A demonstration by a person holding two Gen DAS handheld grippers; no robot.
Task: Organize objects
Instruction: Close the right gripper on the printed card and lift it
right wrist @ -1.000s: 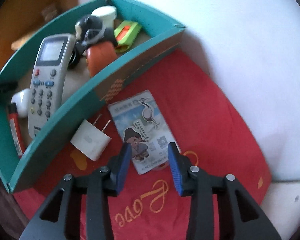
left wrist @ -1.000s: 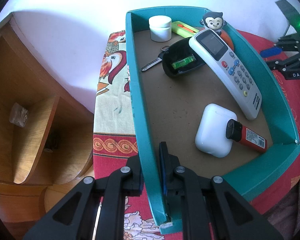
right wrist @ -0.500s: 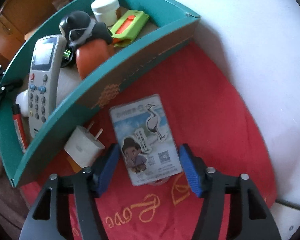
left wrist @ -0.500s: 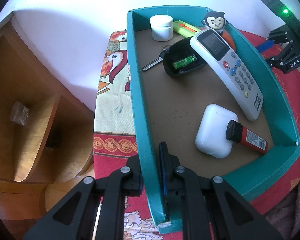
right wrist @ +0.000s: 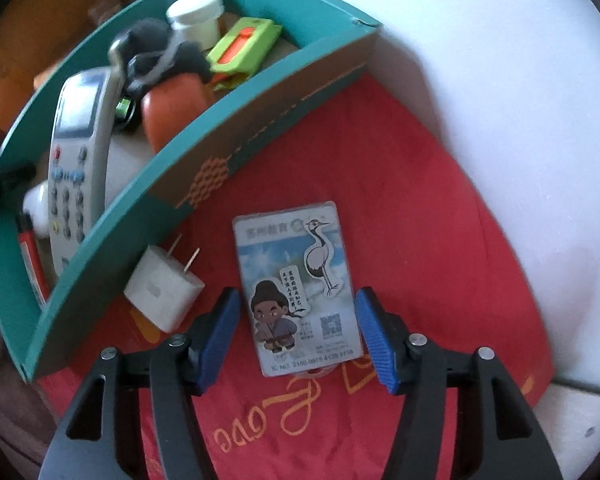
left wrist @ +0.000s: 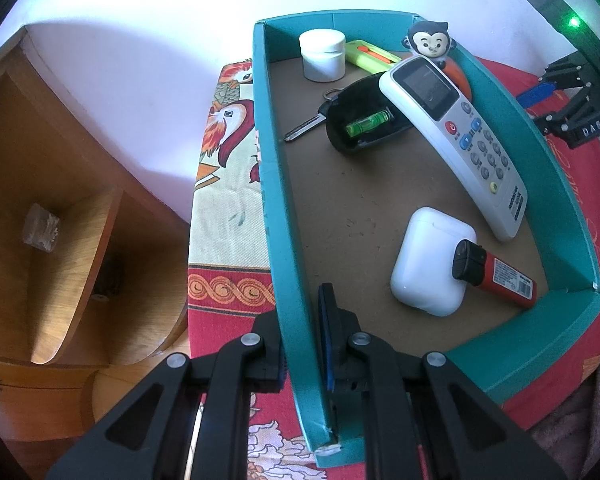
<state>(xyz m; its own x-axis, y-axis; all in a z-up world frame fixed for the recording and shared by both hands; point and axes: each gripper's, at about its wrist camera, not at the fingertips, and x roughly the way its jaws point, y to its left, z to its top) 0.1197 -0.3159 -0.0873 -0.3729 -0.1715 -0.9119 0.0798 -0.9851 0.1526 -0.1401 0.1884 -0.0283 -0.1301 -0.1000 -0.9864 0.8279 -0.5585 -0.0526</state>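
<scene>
My left gripper [left wrist: 300, 308] is shut on the near left wall of the teal box [left wrist: 266, 160]. The box holds a white remote [left wrist: 452, 128], a white earbud case [left wrist: 428, 264], a red lighter [left wrist: 496, 276], a white jar [left wrist: 322, 56], a monkey toy [left wrist: 428, 42], a key [left wrist: 304, 128] and a green cutter [left wrist: 370, 54]. My right gripper [right wrist: 297, 294] points down at the red cloth [right wrist: 400, 168], open, its blue pads on either side of a picture card [right wrist: 296, 284] without touching it. A white plug charger [right wrist: 162, 296] lies left of the card, beside the box's outer wall [right wrist: 140, 208].
A black dish with a green vial [left wrist: 364, 124] sits under the remote's top end. A wooden cabinet [left wrist: 60, 200] with open shelves stands left of the table. A white wall is close behind the box. Patterned cloth [left wrist: 228, 200] covers the table's left part.
The right gripper's jaws have spread wider and it has shifted over the card, which now lies between the pads. The left gripper and the box have stayed still.
</scene>
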